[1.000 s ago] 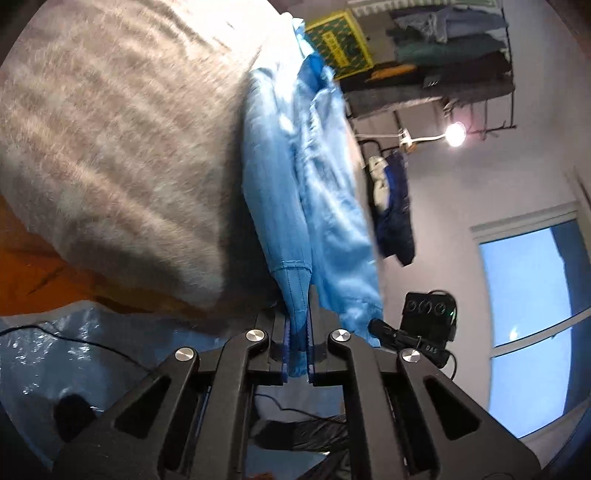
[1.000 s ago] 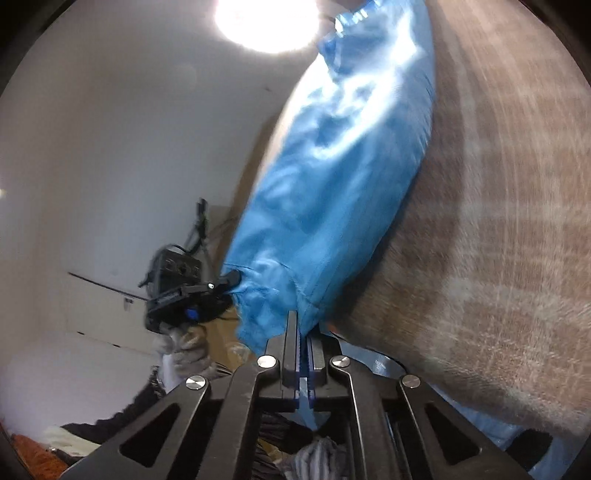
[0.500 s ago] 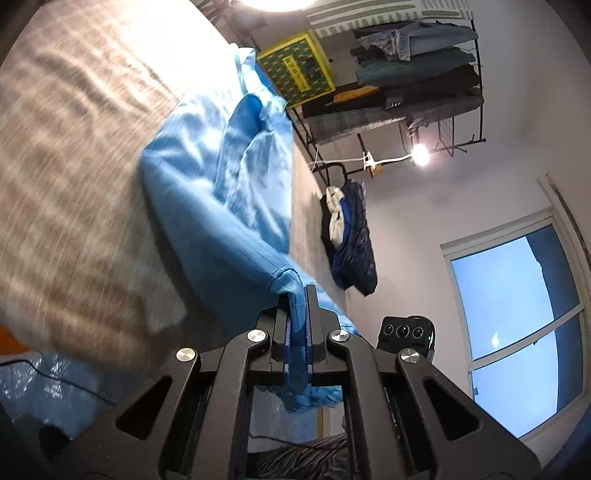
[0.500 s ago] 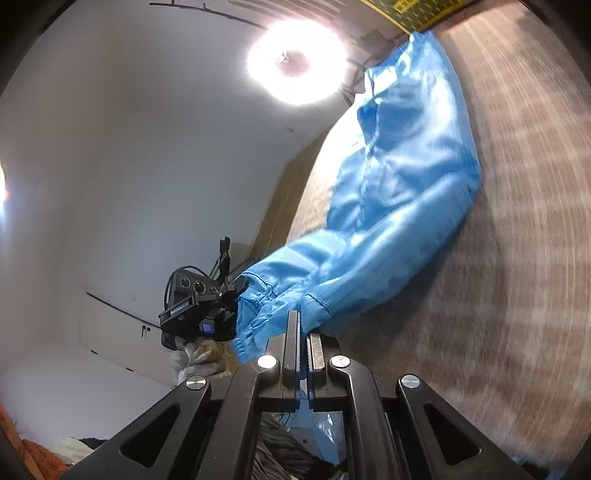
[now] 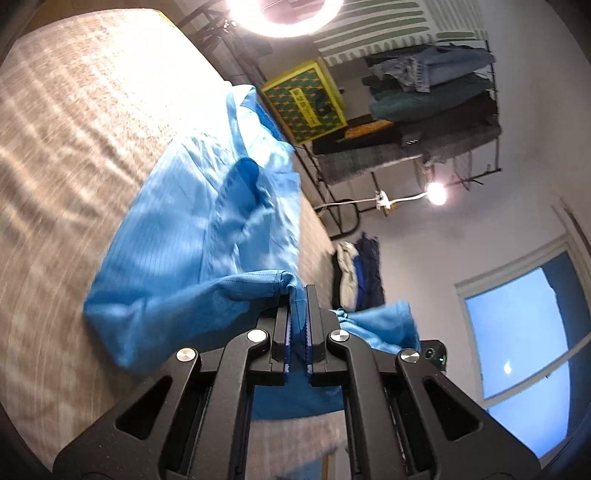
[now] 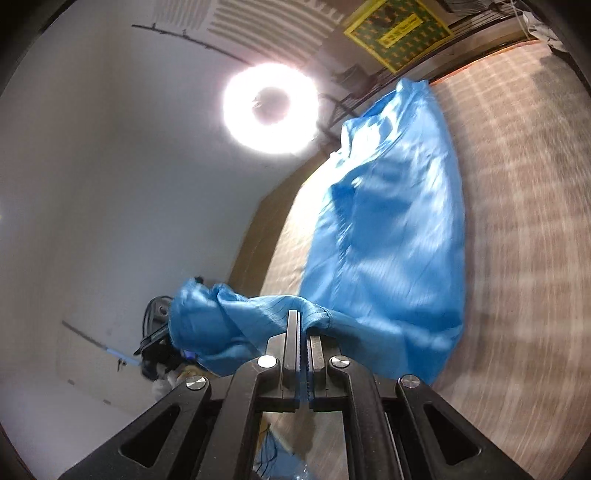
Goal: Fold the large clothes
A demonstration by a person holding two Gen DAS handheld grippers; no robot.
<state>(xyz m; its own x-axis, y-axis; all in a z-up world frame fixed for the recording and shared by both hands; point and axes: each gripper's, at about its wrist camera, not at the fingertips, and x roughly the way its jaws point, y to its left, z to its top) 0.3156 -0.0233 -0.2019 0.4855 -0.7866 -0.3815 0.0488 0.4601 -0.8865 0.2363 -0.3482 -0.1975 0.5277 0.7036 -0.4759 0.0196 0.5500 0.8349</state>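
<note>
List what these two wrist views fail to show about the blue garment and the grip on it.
- Thin blue fabric garment: its type and full outline, bunched and motion-blurred in both views.
- Left gripper: which hem part it pinches, hidden between its black fingers.
- Right gripper: the same.
- Beige woven bed cover: edges cut off, smeared.

Bare surface is lying open left of the blue garment. A clothes rack is crowding the far edge.

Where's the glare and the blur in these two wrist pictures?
Left wrist view: ring light blows out the top and whitens the bed cover, which streaks with motion blur. Right wrist view: ring light flares; bed cover is smeared; blue shirt is soft.
</note>
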